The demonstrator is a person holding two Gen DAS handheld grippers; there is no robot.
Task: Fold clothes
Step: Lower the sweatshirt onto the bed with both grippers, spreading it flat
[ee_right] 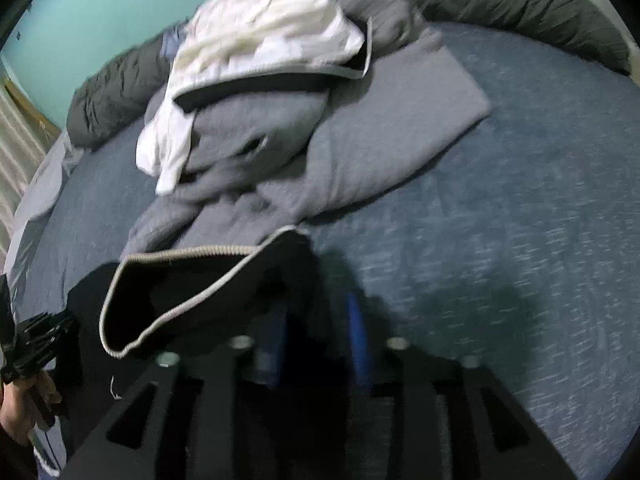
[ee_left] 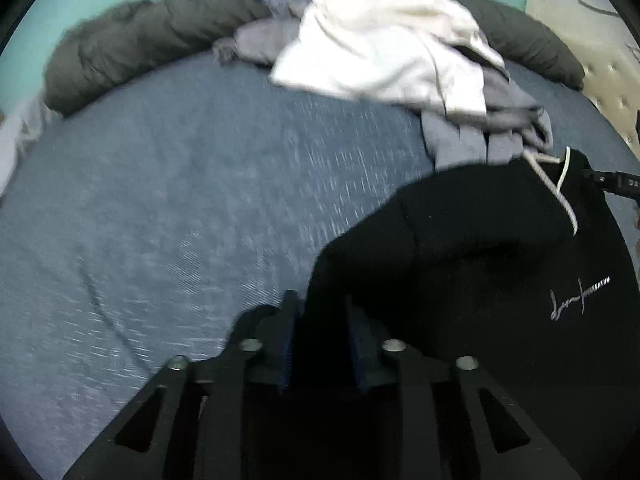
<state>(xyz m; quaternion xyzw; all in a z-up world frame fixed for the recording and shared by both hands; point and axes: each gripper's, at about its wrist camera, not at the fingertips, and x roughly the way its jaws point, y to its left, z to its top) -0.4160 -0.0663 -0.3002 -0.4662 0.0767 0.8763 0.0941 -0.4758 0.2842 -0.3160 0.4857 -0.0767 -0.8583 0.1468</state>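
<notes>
A black hoodie (ee_left: pixel 480 248) with a white drawstring and a small white script logo lies on the blue bed sheet (ee_left: pixel 180 200). My left gripper (ee_left: pixel 322 320) stands open, and an edge of the black cloth lies loosely in the gap between its fingers. In the right wrist view the hoodie's hood (ee_right: pixel 180 292), edged with a pale trim, lies in front of my right gripper (ee_right: pixel 316 320). That gripper is open too, its blue pads apart with black cloth between them. Both views are blurred.
A heap of clothes lies further back: a white garment (ee_left: pixel 380 40) on top of grey ones (ee_right: pixel 320 152). A dark grey rolled duvet (ee_left: pixel 140 40) runs along the far edge by the teal wall. A beige tufted headboard (ee_left: pixel 592 48) stands at right. A hand (ee_right: pixel 24 412) shows at lower left.
</notes>
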